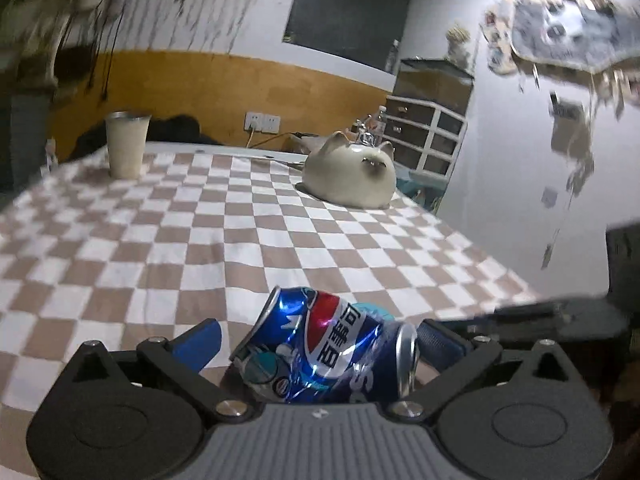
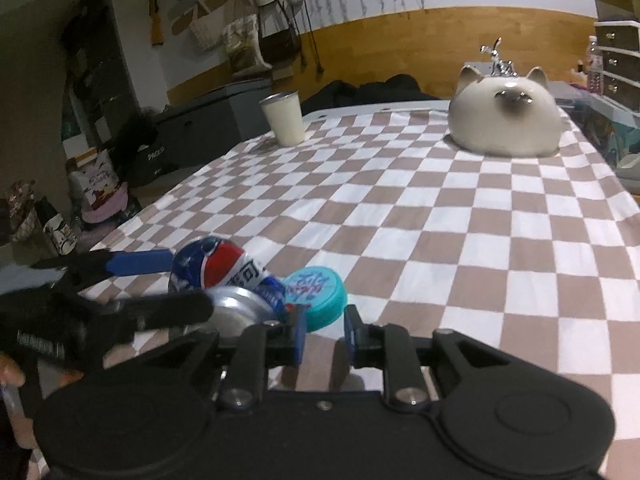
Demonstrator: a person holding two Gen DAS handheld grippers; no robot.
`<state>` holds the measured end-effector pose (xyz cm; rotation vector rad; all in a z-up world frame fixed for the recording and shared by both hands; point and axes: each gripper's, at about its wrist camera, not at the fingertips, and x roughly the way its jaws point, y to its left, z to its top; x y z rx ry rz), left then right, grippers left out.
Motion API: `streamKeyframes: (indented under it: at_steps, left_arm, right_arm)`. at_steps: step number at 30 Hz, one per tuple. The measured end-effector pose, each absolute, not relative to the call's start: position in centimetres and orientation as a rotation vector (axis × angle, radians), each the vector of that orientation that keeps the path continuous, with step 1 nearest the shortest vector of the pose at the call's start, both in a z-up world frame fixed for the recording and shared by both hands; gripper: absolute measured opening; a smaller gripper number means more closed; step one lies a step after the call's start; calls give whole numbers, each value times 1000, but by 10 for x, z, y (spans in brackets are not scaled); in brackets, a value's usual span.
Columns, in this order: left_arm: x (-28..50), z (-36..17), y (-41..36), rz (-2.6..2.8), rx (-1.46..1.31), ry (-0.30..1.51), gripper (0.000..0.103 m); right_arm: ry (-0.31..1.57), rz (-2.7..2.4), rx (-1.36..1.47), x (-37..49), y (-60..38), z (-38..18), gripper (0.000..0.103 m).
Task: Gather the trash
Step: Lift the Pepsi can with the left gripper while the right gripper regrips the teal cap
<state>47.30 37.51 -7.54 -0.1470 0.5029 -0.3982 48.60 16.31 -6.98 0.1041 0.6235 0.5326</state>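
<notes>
Reference: crushed can [image 2: 216, 272] on the tablecloth [image 2: 440, 240]. Lid [image 2: 316, 294] touching its right. Cup [image 2: 283, 119] behind; cat figurine [image 2: 506, 118] behind, right.

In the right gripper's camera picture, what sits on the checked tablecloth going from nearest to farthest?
Teal lid → crushed Pepsi can → white cup, with the cat-shaped ceramic ornament at about the same depth on the right.

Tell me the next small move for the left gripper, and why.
Probably close the left gripper on the crushed Pepsi can. The can lies sideways between its open blue fingers, with a gap showing on one side. The teal lid sits against the can, so squeeze gently.
</notes>
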Motion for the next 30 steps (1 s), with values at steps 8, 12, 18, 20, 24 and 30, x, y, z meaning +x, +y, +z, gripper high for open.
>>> streamKeyframes:
  at_steps: [8,12,18,20,24,30]
  left_arm:
    - [456,-76,344,-484,46,523,103]
    - [445,-78,329,-476,165,533,102]
    - [444,-81,322,-481,197,540,102]
    - [445,-80,324,-487,182,538,101]
    - [444,-79,328,-491,152,533,95]
    - [445,-80,326,-491,146,530,90]
  right_arm:
    - [650,586,152,484,163,-73,17]
    - [674,604,185,486,157,-75,16]
    - [698,649,391,493,128,-70,22]
    - [719,663,468,498,120,-75,24]
    - [745,676,550,502,116,-83,24]
    - [724,637,637,505,102,-86,45]
